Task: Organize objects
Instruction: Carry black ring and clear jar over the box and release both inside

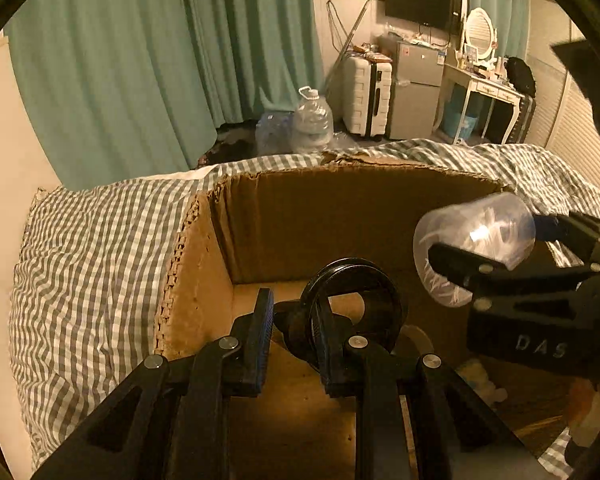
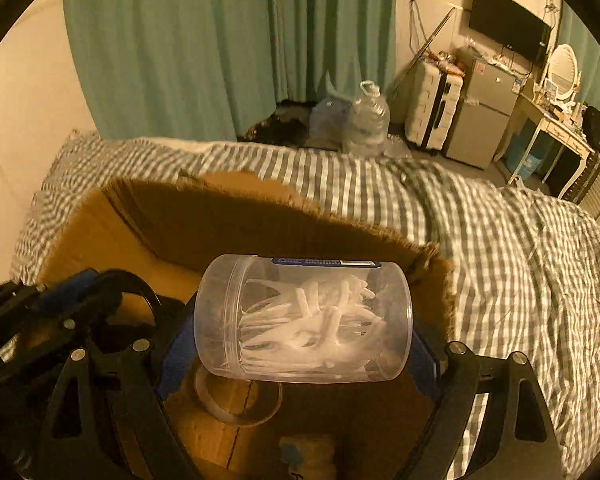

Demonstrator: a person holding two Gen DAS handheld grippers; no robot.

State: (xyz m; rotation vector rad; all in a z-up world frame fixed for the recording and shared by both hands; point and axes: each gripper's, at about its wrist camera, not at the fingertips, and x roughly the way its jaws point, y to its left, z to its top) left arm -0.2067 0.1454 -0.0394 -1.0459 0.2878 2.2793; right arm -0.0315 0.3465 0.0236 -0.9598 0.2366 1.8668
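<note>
An open cardboard box (image 1: 320, 216) sits on the checked bed; it also shows in the right wrist view (image 2: 228, 216). My left gripper (image 1: 292, 332) is over the box, shut on a black ring-shaped roll (image 1: 356, 304). My right gripper (image 2: 300, 356) is shut on a clear plastic jar of white floss picks (image 2: 304, 320), held on its side above the box. That jar (image 1: 476, 240) shows at right in the left wrist view, held by the right gripper (image 1: 484, 256). The left gripper (image 2: 88, 304) with the black roll shows at left in the right wrist view.
A clear tape roll (image 2: 236, 400) and a small blue-and-white item (image 2: 296, 456) lie on the box floor. The grey checked bedding (image 2: 500, 260) surrounds the box. Beyond are green curtains (image 1: 140, 60), water jugs (image 1: 312, 120), a suitcase (image 1: 366, 94), a fridge and a dressing table.
</note>
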